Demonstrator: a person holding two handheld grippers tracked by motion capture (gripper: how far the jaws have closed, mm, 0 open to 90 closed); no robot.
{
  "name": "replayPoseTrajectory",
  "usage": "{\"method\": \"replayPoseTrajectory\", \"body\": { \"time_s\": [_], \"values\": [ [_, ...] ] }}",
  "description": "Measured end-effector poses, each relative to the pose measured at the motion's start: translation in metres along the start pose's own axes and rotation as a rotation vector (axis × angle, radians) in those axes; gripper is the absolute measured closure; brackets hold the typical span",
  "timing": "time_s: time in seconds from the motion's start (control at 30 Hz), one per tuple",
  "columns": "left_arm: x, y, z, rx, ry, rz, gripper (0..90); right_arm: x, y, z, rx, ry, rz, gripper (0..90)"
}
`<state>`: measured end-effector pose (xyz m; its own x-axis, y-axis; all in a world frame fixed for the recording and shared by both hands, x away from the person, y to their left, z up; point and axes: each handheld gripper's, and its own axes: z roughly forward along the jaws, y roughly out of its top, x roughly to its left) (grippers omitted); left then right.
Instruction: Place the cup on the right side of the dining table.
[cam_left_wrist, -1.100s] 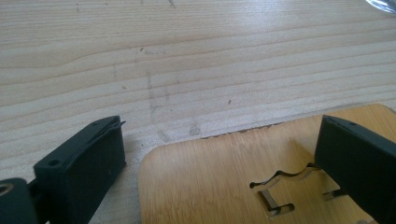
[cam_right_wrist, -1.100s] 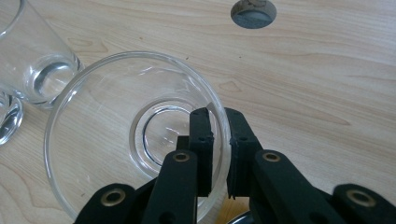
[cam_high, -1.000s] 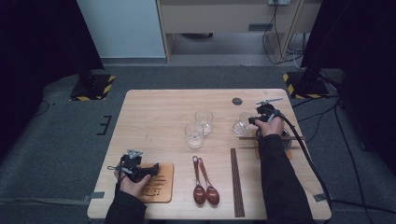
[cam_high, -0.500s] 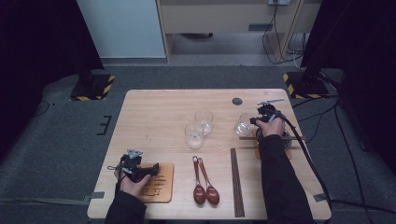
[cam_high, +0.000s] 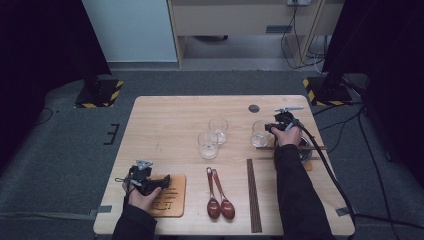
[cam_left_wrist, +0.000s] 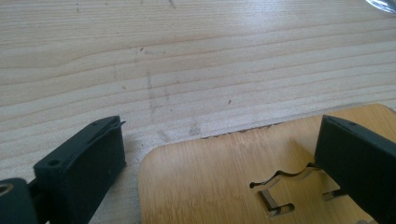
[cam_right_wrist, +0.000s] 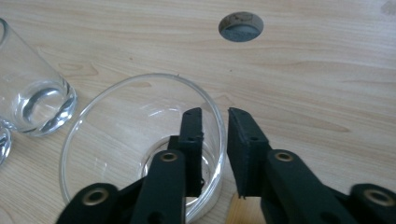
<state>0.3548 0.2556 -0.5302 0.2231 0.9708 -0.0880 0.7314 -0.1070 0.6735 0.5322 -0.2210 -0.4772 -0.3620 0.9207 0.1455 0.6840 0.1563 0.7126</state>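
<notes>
Glass stands upright on the counter toward its far right, with the right hand-held gripper straddling its near rim: one jaw inside the wall, the other outside. Its jaws have just been opening, and a gap shows between the pads and the wall, so the grip is released. Two more glasses stand to its left. At the near left, the left hand-held gripper gapes wide over a bamboo coaster.

Two clear drinking glasses stand touching near the middle of the pale wooden table. Nearer the front edge from them lie two reddish-brown wooden spoons, with dark brown chopsticks just beside them.
</notes>
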Motion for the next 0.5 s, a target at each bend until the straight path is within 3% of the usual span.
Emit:
{"method": "replayPoseTrajectory", "body": {
  "time_s": [0.33, 0.5],
  "values": [
    [0.000, 0.000, 0.000, 0.000, 0.000, 0.000, 0.8, 0.006, 0.005, -0.029, -0.083, 0.031, -0.011, 54.2],
    [0.000, 0.000, 0.000, 0.000, 0.001, 0.001, 0.8, 0.015, 0.006, -0.058, -0.128, 0.069, -0.020, 42.4]
  ]
}}
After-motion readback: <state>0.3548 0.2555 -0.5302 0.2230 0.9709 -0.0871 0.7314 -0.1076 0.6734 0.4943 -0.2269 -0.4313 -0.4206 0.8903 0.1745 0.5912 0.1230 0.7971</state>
